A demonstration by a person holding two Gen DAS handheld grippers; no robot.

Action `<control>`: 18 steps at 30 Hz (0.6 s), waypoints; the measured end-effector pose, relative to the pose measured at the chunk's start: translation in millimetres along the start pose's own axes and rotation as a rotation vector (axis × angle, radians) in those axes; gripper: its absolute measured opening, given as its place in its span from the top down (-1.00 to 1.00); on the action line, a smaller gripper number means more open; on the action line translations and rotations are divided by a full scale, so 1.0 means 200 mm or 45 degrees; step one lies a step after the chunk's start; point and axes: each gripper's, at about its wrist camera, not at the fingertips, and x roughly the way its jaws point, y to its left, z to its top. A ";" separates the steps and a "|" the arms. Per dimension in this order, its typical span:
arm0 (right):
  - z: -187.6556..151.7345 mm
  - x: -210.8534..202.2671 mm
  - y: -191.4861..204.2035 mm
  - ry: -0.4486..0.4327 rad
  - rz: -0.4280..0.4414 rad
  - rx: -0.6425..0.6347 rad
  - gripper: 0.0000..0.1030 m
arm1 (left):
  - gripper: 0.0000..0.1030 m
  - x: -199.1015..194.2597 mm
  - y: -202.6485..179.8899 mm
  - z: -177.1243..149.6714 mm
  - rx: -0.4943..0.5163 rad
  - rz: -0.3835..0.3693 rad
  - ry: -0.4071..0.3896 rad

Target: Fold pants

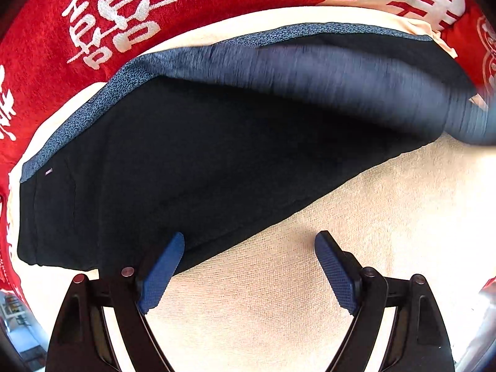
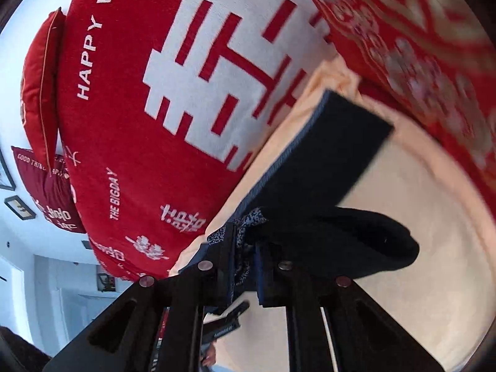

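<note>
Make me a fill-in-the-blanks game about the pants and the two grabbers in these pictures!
1. The left gripper has its fingers spread wide, so it is ____.
2. The right gripper is pinching the ____.
3. The pants lie on a cream-colored towel, and the big cushion behind it is mostly ____.
4. The English words on the cushion start with "____".

Missing words: open; pants; red; HAPPY

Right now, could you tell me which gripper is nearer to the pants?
Right. The right gripper is shut on the pants, pinching a bunched fold between its fingers. The left gripper is open over the cream surface, its left finger just over the pants' edge.
</note>
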 end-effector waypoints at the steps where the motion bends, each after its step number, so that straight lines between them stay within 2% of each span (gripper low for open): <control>1: 0.10 0.04 0.03 -0.010 -0.045 -0.030 0.78 | -0.67 0.00 0.00 0.00 -0.009 0.003 0.004; 4: 0.33 0.16 0.08 -0.016 -0.224 -0.082 0.63 | -0.67 0.01 0.01 0.02 -0.040 0.014 0.016; 5: 0.38 0.20 0.08 -0.010 -0.294 -0.119 0.21 | -0.67 0.01 0.01 0.01 -0.048 0.019 0.020; 6: 0.41 0.25 0.10 -0.009 -0.376 -0.169 -0.42 | -0.67 0.01 0.01 0.01 -0.059 0.022 0.029; 7: 0.42 0.26 0.09 -0.009 -0.422 -0.209 -0.61 | -0.67 0.00 0.02 0.02 -0.075 0.018 0.037; 9: 0.40 0.29 0.09 0.014 -0.395 -0.241 -0.63 | -0.67 -0.03 0.02 0.04 -0.108 -0.001 0.023; 11: 0.35 0.31 0.03 0.055 -0.384 -0.208 -0.59 | -0.67 -0.09 0.05 0.07 -0.149 -0.019 -0.013; 13: 0.28 0.32 -0.07 0.100 -0.449 -0.147 -0.55 | -0.67 -0.15 0.06 0.12 -0.177 -0.019 -0.066; 15: 0.23 0.33 -0.21 0.142 -0.526 -0.078 -0.29 | -0.67 -0.18 0.07 0.19 -0.194 0.003 -0.118; 18: 0.19 0.31 -0.36 0.146 -0.649 0.039 -0.17 | -0.67 -0.14 0.09 0.29 -0.243 0.026 -0.153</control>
